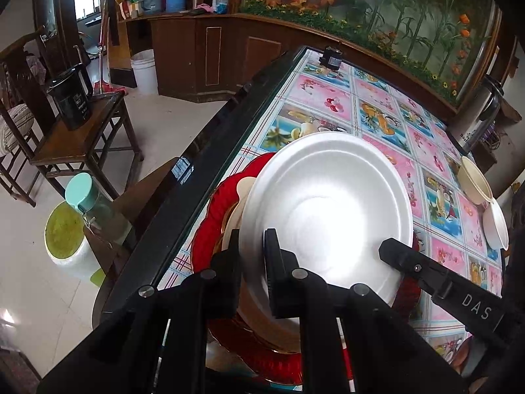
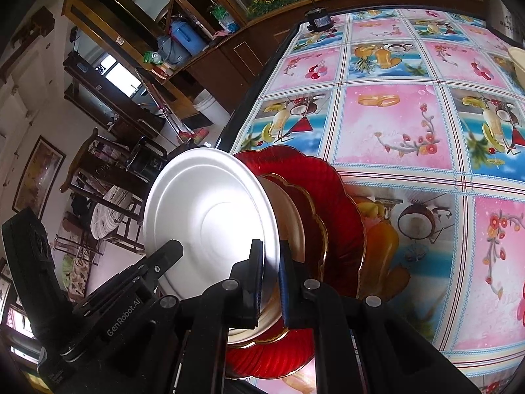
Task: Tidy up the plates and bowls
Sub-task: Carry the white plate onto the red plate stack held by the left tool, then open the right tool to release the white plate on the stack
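Note:
A white plate (image 1: 328,203) (image 2: 210,207) is held at two spots on its near rim. My left gripper (image 1: 252,239) is shut on its left rim, and my right gripper (image 2: 271,249) is shut on its right rim. Each view also shows the other gripper: the right gripper (image 1: 390,249) and the left gripper (image 2: 174,249). The plate hangs tilted over a cream gold-rimmed plate (image 2: 292,216) lying in a red ribbed plate (image 2: 341,210) (image 1: 210,226) near the table's left edge. Whether it touches the cream plate I cannot tell. A cream bowl (image 1: 472,180) and a white bowl (image 1: 495,226) sit at the right.
The table (image 2: 387,124) has a fruit-and-flower cloth under glass and a dark left edge (image 1: 197,170). A small black device (image 1: 331,57) stands at the far edge and a steel flask (image 1: 482,121) at the right. Left of the table are a chair with a black jug (image 1: 70,98) and a teal-lidded jar (image 1: 82,193).

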Demonstrator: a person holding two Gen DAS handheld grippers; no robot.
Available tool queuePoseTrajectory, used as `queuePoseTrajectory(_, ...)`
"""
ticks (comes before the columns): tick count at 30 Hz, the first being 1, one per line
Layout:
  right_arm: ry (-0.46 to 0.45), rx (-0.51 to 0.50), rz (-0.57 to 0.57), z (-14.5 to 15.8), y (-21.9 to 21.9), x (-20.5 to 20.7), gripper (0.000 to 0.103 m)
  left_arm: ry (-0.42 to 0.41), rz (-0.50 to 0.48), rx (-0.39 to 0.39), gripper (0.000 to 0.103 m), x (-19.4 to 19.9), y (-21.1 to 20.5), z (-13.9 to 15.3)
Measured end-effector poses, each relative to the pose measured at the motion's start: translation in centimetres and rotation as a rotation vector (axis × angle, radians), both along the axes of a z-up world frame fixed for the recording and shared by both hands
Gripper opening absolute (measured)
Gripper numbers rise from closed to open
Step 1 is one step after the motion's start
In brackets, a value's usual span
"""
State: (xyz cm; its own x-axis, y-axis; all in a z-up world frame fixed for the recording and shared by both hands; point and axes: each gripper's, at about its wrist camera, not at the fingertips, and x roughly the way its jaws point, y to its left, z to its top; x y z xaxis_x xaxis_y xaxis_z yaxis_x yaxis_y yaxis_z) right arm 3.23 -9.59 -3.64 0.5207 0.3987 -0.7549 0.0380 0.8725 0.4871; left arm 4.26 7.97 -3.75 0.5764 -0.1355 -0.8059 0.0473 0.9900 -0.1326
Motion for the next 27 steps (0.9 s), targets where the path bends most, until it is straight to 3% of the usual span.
queuePoseTrajectory(10,-0.012,-0.028,0.003,0.0,0.3,0.1,0.009,-0.007,-0.019,0.027,0.011,-0.2,-0.2,0.7)
queuePoseTrajectory(12,-0.020,-0.045,0.002,0.1,0.4,0.0,0.009,-0.050,0.007,0.082,0.023,-0.6,-0.2,1.7)
queuePoseTrajectory(14,-0.031,-0.080,-0.002,0.2,0.6,0.0,0.008,-0.108,0.027,0.118,0.062,-1.1,0.1,2.7)
queuePoseTrajectory(16,-0.035,-0.087,-0.007,0.2,0.4,0.0,0.008,-0.164,0.058,0.134,0.072,-1.6,0.7,3.8)
queuePoseTrajectory(19,-0.026,-0.080,-0.002,0.1,0.3,0.1,0.009,-0.208,0.097,0.146,0.072,-1.8,1.8,4.9)
queuePoseTrajectory(22,-0.023,-0.110,0.019,0.5,0.7,0.1,0.012,-0.199,0.112,0.130,0.072,-1.5,2.5,4.9)
queuePoseTrajectory(25,-0.058,-0.145,0.049,1.9,0.9,-0.4,0.023,-0.181,0.118,0.129,0.072,-1.3,2.5,4.5)
queuePoseTrajectory(27,-0.104,-0.182,0.066,3.2,0.7,-0.9,0.039,-0.180,0.119,0.129,0.072,-1.3,2.3,4.6)
